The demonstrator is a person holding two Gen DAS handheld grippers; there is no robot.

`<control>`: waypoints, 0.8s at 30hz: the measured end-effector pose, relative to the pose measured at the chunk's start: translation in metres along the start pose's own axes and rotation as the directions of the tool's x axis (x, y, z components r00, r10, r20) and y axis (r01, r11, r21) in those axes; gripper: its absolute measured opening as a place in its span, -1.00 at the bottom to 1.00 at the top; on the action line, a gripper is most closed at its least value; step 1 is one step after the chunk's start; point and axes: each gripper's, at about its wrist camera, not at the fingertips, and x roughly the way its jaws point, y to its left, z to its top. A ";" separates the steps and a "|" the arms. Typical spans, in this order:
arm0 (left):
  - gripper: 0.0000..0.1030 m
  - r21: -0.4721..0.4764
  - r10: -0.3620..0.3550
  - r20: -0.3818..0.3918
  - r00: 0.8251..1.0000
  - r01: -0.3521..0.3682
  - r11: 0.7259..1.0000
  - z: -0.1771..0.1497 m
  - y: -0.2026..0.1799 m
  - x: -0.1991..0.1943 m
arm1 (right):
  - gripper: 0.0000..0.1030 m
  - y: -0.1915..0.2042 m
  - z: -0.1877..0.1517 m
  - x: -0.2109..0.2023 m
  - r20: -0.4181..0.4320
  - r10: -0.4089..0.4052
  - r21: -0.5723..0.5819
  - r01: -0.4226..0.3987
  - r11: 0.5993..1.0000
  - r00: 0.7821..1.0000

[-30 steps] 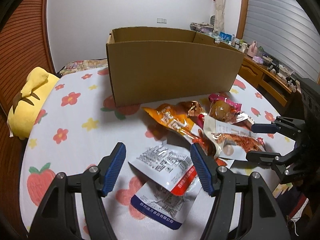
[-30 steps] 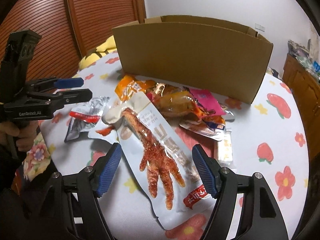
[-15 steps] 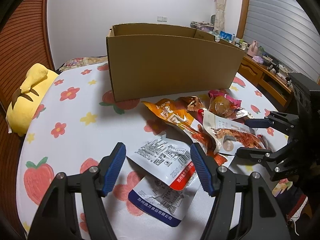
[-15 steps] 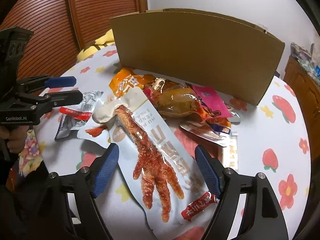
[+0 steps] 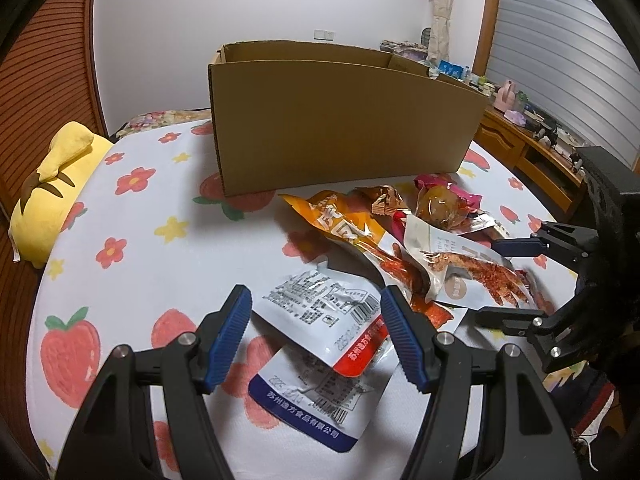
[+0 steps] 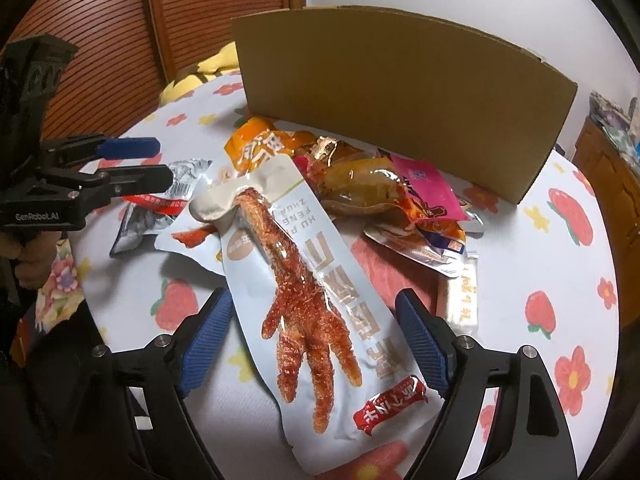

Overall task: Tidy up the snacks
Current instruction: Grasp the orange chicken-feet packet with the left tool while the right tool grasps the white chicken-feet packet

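Observation:
A pile of snack packets lies on the flowered tablecloth in front of an open cardboard box (image 5: 340, 128), which also shows in the right wrist view (image 6: 400, 100). My left gripper (image 5: 316, 334) is open, its fingers on either side of a silver packet with a red strip (image 5: 320, 312) that lies on a white and blue packet (image 5: 316, 396). My right gripper (image 6: 312, 340) is open, low around a long white chicken-foot packet (image 6: 304, 280). An orange packet (image 5: 340, 228) and a brown vacuum-packed snack (image 6: 356, 188) lie behind. Each gripper shows in the other's view, the right (image 5: 512, 280) and the left (image 6: 136, 164).
A yellow plush pillow (image 5: 52, 184) lies at the table's left edge. A wooden dresser with small items (image 5: 532, 136) stands at the right. A pink packet (image 6: 428, 188) and a small pale bar (image 6: 464, 292) lie right of the pile.
Both grippers have moved lower and closer to the packets. The right gripper's fingers now straddle the chicken-foot packet more widely. No packet has moved.

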 end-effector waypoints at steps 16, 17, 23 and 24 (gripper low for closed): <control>0.30 0.012 -0.025 -0.003 1.000 0.025 1.000 0.006 -0.012 0.005 | 0.54 0.000 0.003 0.005 -0.016 0.029 -0.002 -0.029 1.000 0.999; 0.30 0.015 -0.028 -0.002 1.000 0.028 1.000 0.009 -0.014 0.006 | 0.52 0.000 0.002 0.005 -0.016 0.031 0.001 -0.031 1.000 0.999; 0.30 0.030 -0.042 -0.011 0.999 0.042 0.999 0.020 -0.024 0.017 | 0.29 -0.001 -0.001 -0.006 0.014 0.031 0.014 -0.031 0.999 0.999; 0.30 0.032 -0.042 -0.012 0.999 0.042 0.999 0.021 -0.025 0.018 | 0.23 -0.001 -0.001 -0.007 0.018 0.034 0.020 -0.035 0.999 0.999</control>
